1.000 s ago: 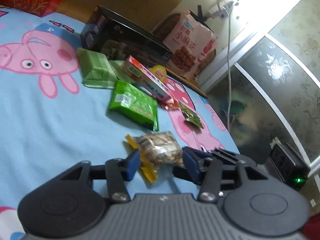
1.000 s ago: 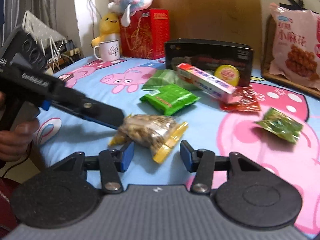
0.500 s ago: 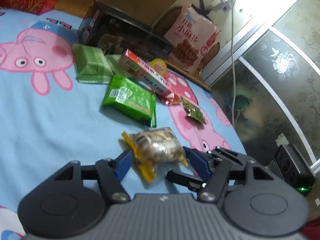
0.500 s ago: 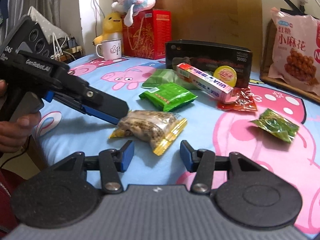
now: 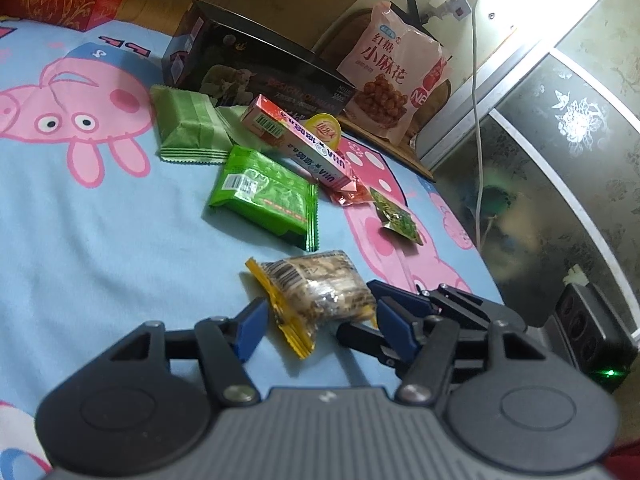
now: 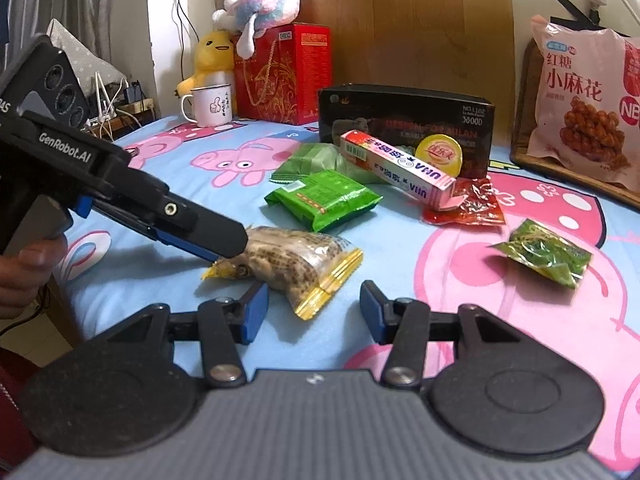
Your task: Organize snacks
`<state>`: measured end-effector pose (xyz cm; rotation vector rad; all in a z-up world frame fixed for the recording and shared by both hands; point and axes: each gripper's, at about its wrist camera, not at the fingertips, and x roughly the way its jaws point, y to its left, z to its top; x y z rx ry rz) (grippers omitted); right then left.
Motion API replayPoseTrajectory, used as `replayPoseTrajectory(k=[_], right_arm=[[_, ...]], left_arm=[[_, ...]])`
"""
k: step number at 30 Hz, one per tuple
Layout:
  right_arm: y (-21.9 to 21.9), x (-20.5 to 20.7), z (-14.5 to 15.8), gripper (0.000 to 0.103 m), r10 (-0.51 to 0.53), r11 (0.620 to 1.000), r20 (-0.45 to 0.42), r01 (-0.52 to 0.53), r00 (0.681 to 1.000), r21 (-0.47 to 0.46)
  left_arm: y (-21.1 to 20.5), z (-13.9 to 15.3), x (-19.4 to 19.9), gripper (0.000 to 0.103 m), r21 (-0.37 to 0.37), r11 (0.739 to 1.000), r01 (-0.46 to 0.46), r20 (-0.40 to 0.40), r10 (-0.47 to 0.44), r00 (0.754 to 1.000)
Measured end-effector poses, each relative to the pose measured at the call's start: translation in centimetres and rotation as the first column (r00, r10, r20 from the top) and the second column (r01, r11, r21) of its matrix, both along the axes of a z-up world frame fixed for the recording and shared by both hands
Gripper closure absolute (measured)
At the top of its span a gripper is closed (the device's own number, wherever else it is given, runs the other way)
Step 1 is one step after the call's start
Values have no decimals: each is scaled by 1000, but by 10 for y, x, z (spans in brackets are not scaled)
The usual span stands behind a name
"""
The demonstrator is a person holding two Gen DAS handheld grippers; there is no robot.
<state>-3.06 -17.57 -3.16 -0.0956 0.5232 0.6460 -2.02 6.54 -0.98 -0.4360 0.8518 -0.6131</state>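
Left wrist view puts the clear, yellow-edged packet of brown nut snacks (image 5: pixel 320 292) low in the frame, on the cartoon-pig bedsheet (image 5: pixel 100 248), between the spread fingers of the left tool (image 5: pixel 318 320); neither blue pad looks pressed against it. The right tool (image 6: pixel 314 308), also spread and empty, sits just beside the packet's crimped end. Closing now risks pinching only slippery film, crushing the contents, or knocking the other tool.

Left gripper (image 5: pixel 318 322) fingers (image 5: pixel 250 326) straddle the clear nut packet (image 5: pixel 320 294) on the cartoon sheet (image 5: pixel 100 240).
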Motion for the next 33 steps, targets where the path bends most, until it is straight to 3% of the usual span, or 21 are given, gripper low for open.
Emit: replayPoseTrajectory(k=[16, 25, 29, 32, 33], right_arm=[[6, -4, -1, 51, -15, 999, 28, 16, 1000, -30], [9, -8, -1, 64, -1, 1000, 36, 2, 999, -23], [11, -10, -1, 73, 4, 1000, 38, -3, 999, -24], [12, -11, 0, 77, 9, 1000, 26, -9, 1000, -14], [11, -12, 1, 78, 12, 1000, 17, -12, 1000, -4]], left_arm=[[-1, 1, -5, 42, 22, 1000, -11, 17, 11, 1000], [-1, 0, -4, 42, 22, 1000, -10, 17, 10, 1000], [-1, 0, -5, 46, 23, 1000, -10, 17, 10, 1000], [0, 1, -5, 59, 51, 999, -17, 27, 16, 1000], [1, 1, -5, 59, 53, 998, -15, 28, 14, 1000]])
